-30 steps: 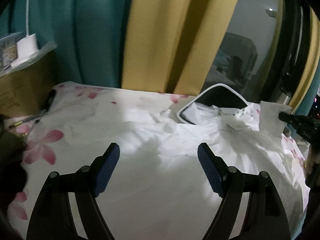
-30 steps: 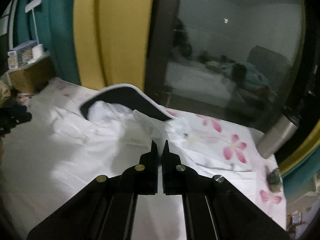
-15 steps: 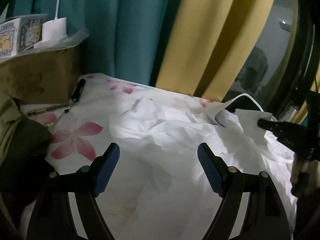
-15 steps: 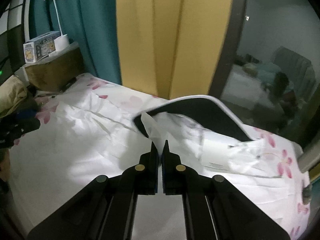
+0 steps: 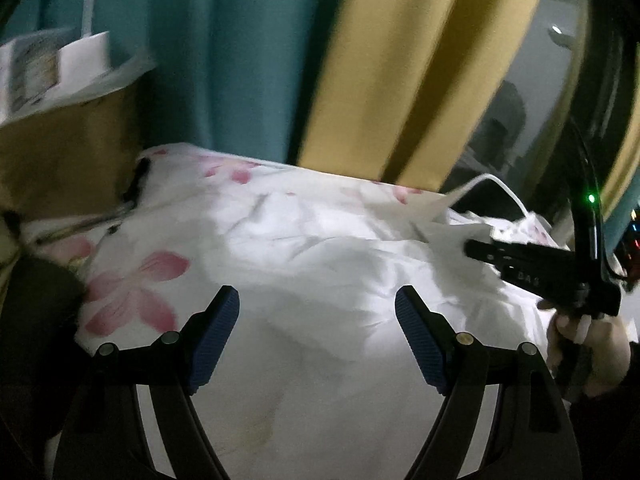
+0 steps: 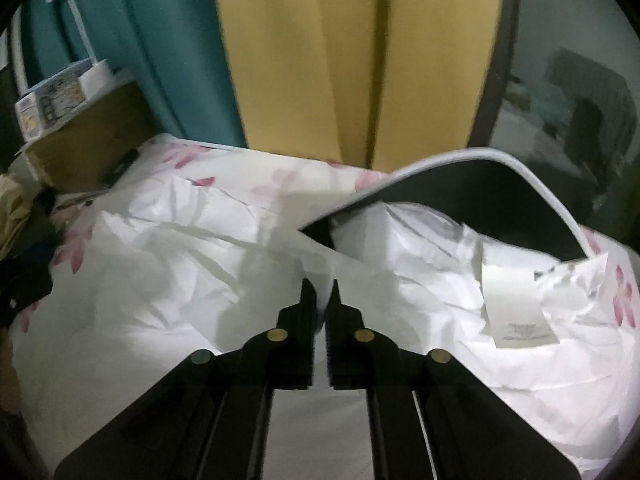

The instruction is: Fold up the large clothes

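Plainly, in the left wrist view, the left gripper [image 5: 316,340] stands wide with nothing between its blue pads [image 5: 212,344], hovering low over the white garment [image 5: 320,280], which lies crumpled across the flower-print bed sheet [image 5: 132,284]. At the right edge a hand [image 5: 588,348] holds the right gripper [image 5: 472,246], whose tip sits at a raised flap of that white cloth. Behind the bed hang a teal curtain [image 5: 224,60] and a yellow curtain [image 5: 400,72]; a cardboard box [image 5: 68,152] stands to the left, and a dark window reflects the room on the right.

From the right wrist view, the right gripper [image 6: 320,292] has just been opening by a sliver: its jaws stand narrow, with a thin edge of the white garment [image 6: 192,280] rising between them, though whether the pads press on it I cannot tell. A care label [image 6: 516,304] shows on the bunched cloth to the right, which spills from under a dark, white-rimmed panel [image 6: 460,196] whose nature is unclear. A white lamp [image 6: 76,20] stands on the box.

Judging by the wrinkles and the heaped right side, the folding looks early: no neat fold shows yet, and spreading, smoothing and the folds themselves remain.
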Available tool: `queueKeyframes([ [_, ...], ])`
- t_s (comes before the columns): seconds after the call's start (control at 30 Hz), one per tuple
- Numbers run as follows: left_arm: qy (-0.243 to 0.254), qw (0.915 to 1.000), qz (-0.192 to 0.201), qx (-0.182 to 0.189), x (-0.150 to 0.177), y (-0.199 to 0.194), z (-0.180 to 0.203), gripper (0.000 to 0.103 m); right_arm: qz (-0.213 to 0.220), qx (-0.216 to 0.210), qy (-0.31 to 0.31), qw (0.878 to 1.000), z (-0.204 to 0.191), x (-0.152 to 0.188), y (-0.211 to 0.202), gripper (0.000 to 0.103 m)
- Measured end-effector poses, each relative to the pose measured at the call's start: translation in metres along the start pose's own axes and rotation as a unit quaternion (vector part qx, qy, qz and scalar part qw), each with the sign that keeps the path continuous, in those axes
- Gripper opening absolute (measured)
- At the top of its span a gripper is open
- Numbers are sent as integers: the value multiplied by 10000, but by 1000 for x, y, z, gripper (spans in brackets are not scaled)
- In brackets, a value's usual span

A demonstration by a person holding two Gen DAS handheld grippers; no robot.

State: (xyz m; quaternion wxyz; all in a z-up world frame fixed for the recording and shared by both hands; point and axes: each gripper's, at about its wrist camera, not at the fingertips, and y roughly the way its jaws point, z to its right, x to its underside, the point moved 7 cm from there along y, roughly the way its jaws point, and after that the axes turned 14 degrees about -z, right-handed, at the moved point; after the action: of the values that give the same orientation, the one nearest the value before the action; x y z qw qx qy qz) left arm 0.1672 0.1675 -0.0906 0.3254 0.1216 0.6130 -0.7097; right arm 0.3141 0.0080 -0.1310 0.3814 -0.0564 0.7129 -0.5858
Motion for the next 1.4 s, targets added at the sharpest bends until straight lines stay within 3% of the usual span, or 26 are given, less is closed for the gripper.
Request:
queueKeyframes([
  [0.07,301,9995,-34,73,-6,3,18,83,126,-47,127,9998,7,1,-9,66],
  [0.13,644,9978,-81,131,-11,9,39,83,323,-45,174,9993,13,3,-22,74],
  [0.37,1703,9836,-498,328,-5,50,105,83,552,58,477,9973,50,21,-55,74],
  [0.5,2177,9721,-861,168,5,84,131,83,561,128,704,9959,75,41,-66,74],
  [0.57,2426,9642,-1067,66,11,102,140,72,533,160,811,9952,87,53,-70,74],
  [0.63,2583,9588,-1180,-121,14,115,144,68,512,201,903,9944,97,64,-73,74],
  [0.7,2625,9586,-1099,-109,11,118,146,67,484,231,992,9936,106,74,-74,74],
  [0.77,2694,9570,-1066,-140,6,120,146,51,447,220,1101,9927,114,82,-72,74],
  [0.93,2498,9632,-985,-133,-8,120,134,9,373,154,1288,9908,123,98,-69,74],
  [1.2,1588,9862,-454,-128,-30,82,80,8,457,11,1057,9934,103,94,-75,74],
  [1.4,1064,9942,12,-126,-49,45,47,8,545,-24,856,9948,80,84,-84,74],
])
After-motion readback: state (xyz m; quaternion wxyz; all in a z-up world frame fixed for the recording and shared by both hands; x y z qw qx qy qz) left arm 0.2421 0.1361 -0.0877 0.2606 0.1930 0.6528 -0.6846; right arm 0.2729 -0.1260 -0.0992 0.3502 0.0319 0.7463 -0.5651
